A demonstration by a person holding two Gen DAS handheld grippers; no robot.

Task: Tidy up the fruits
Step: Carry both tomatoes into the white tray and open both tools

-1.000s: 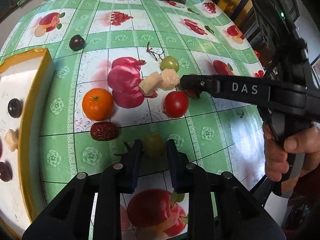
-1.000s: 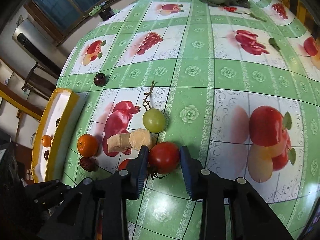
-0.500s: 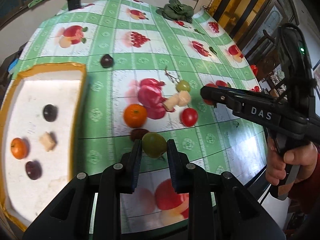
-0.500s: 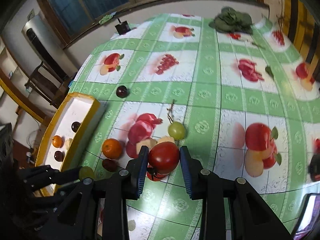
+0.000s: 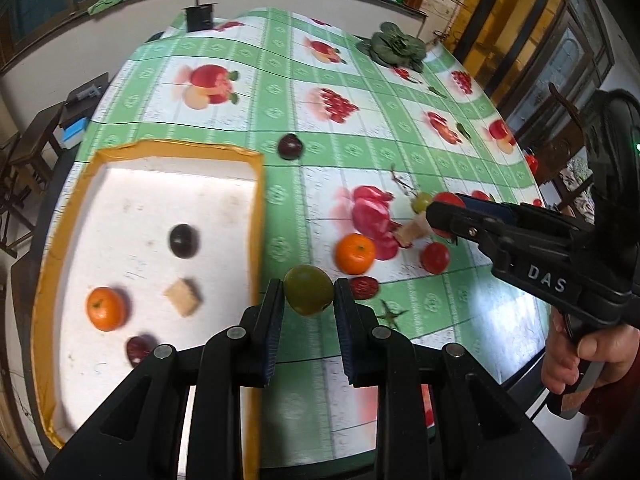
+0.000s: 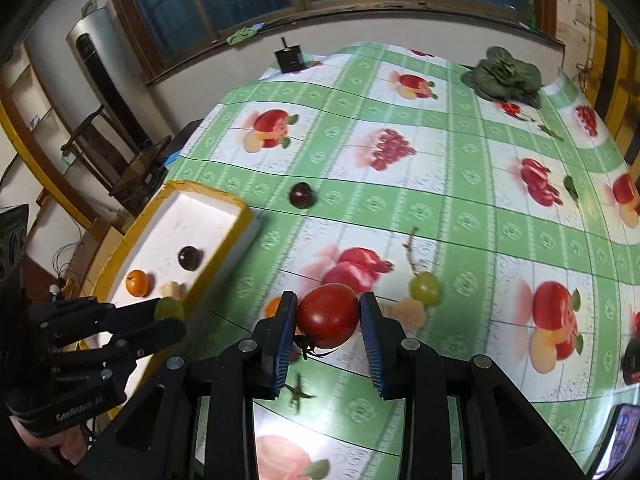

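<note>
Fingers (image 5: 276, 300) of the left gripper (image 5: 308, 300) pinch a green grape (image 5: 308, 289) above the yellow tray's edge (image 5: 259, 216); right gripper (image 6: 328, 322) clamps a red tomato (image 6: 328, 315) above the tablecloth (image 6: 460, 184). Carry step. Next: lower both into the tray, then release.

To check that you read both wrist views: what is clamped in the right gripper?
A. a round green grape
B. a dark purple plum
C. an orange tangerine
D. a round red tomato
D: the right gripper is shut on the round red tomato, lifted above the green checked tablecloth.
</note>
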